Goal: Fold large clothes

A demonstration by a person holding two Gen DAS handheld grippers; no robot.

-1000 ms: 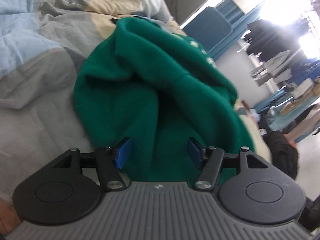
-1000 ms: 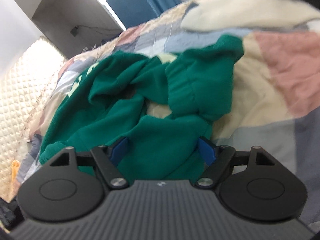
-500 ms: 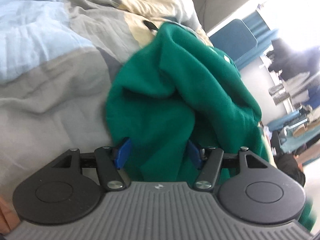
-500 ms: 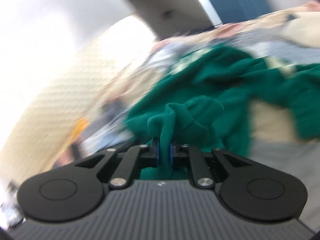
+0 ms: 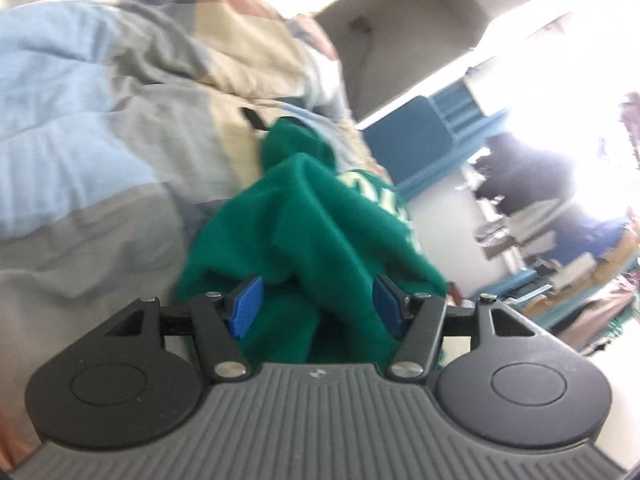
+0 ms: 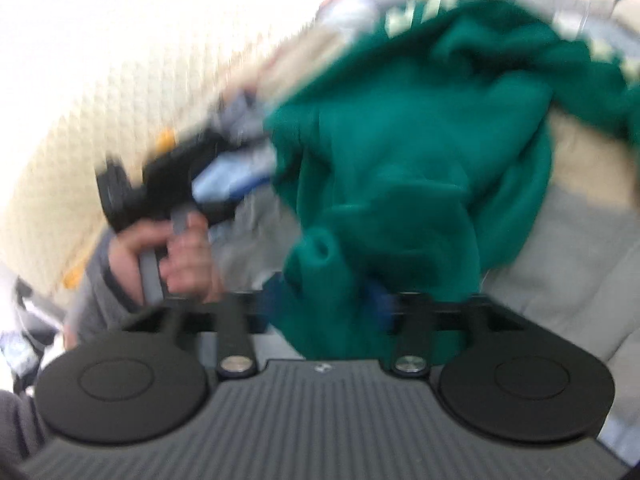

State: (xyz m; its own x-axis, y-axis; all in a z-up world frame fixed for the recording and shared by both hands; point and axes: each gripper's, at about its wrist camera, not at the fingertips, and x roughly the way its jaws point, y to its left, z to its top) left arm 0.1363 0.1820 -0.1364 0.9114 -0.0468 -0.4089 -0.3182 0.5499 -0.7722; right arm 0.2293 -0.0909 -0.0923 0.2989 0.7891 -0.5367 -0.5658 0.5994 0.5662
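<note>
With the green sweatshirt (image 5: 320, 216) bunched on the bed (image 5: 80, 152), the left hand-held gripper (image 5: 316, 308) stood wide around a fold while the right hand-held gripper (image 6: 324, 304) was opening over a cuff, so spreading it flat likely came next.

- Green sweatshirt (image 5: 320, 240): one, crumpled
- Patchwork quilt (image 5: 100, 152): one
- Grippers: two, left gripper (image 5: 316, 308) and right gripper (image 6: 320, 312)
- Hand (image 6: 172, 256): one, on a handle
- Blue panel (image 5: 412, 148): one

Right hand-held gripper (image 6: 326, 312) reopening around sweatshirt (image 6: 400, 184)
</note>
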